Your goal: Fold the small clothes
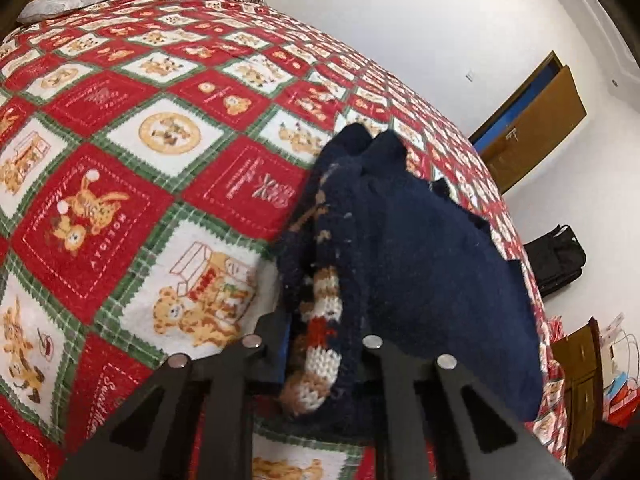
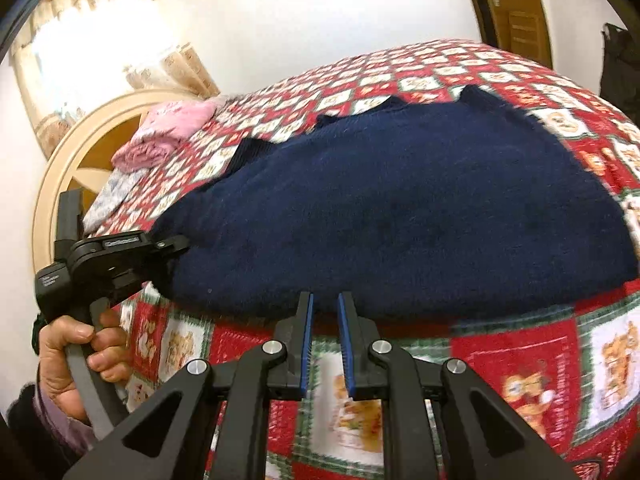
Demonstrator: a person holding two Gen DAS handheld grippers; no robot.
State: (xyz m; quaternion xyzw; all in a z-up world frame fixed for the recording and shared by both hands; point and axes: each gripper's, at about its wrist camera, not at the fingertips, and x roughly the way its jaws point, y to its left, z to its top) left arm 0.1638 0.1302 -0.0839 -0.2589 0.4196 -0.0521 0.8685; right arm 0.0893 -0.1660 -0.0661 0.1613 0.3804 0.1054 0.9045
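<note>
Nearest, in the left wrist view: my left gripper (image 1: 320,344) is clamping its fingers on the edge of the navy knitted sweater (image 1: 420,248). The patterned side, white, brown and red stitches, is bunching up between the fingers, so I am holding a turned-over hem or cuff, not flat cloth. I judge the grip is there to lift that edge and carry it across the body for a fold.

Right wrist view, near: my right gripper (image 2: 325,340) is holding its fingers almost together, a narrow slot showing between the blue pads (image 2: 307,344), nothing in them. The tips are sitting just at the sweater's near edge, at about 12 o'clock from the fingers; I cannot tell whether they are touching the knit. I judge this hand is waiting, or pinning the hem while the other side lifts.

At 9 o'clock in that view, my left hand (image 2: 76,364) is squeezing the handle, which fits the clamped fingers.

Middle distance: the sweater is lying on the bed quilt (image 1: 132,184), red, white and green with bear squares, mostly spread flat, plain navy side up, sleeves or shoulders pointing toward 12 o'clock.

Far: pink bedding (image 2: 168,132) is heaped at the headboard (image 2: 72,140), well apart from the sweater. Beyond, a wooden door (image 1: 532,120) is standing open.

The fold looks only begun.
</note>
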